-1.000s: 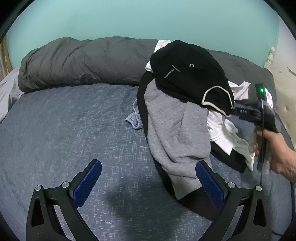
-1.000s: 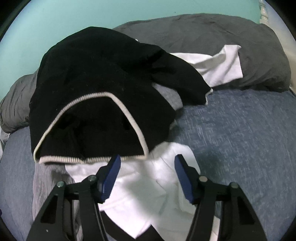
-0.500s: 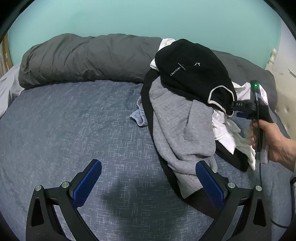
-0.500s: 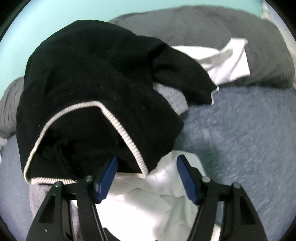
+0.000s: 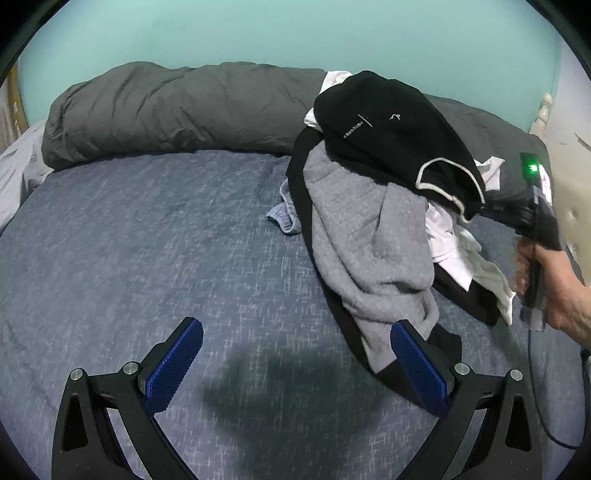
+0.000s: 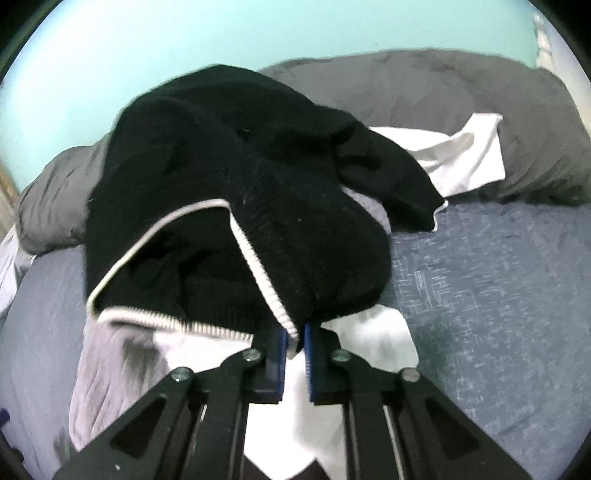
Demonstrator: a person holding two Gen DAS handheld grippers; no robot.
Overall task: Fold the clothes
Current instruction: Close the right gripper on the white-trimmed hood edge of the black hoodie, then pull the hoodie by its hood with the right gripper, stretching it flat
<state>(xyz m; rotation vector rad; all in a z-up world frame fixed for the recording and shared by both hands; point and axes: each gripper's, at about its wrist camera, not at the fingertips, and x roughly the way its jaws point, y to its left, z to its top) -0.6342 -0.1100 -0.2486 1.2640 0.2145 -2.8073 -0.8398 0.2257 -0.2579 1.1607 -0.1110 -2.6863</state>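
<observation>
The right gripper (image 6: 294, 338) was closing, its blue pads pinching the white-trimmed hem of the black sweater (image 6: 236, 177). The hem corner sat directly between the two pads, and the body of the sweater rose ahead of and above the jaws, draped over the top of the clothes pile. Directly beneath the jaws lay a white garment (image 6: 354, 332); to their left a grey knit garment (image 6: 110, 354) hung down the side of the pile.

The left gripper (image 5: 291, 365) stood spread wide with nothing between its pads, above bare blue bedding (image 5: 147, 240). The right pad was just beside the lower end of the grey knit garment (image 5: 369, 243), which trailed from the pile toward it; whether pad and cloth touched could not be determined. The pile lay ahead and to the right of the left jaws, with the black sweater (image 5: 388, 129) on top and a small light-blue item (image 5: 282, 218) protruding at the left edge of the pile.

In the left wrist view the person's right hand (image 5: 554, 291) held the right tool at the far right, with a green indicator light (image 5: 532, 169) lit on the tool's upper end. A rolled dark grey duvet (image 5: 177, 107) lay beyond both grippers, against the turquoise wall (image 5: 258, 33).
</observation>
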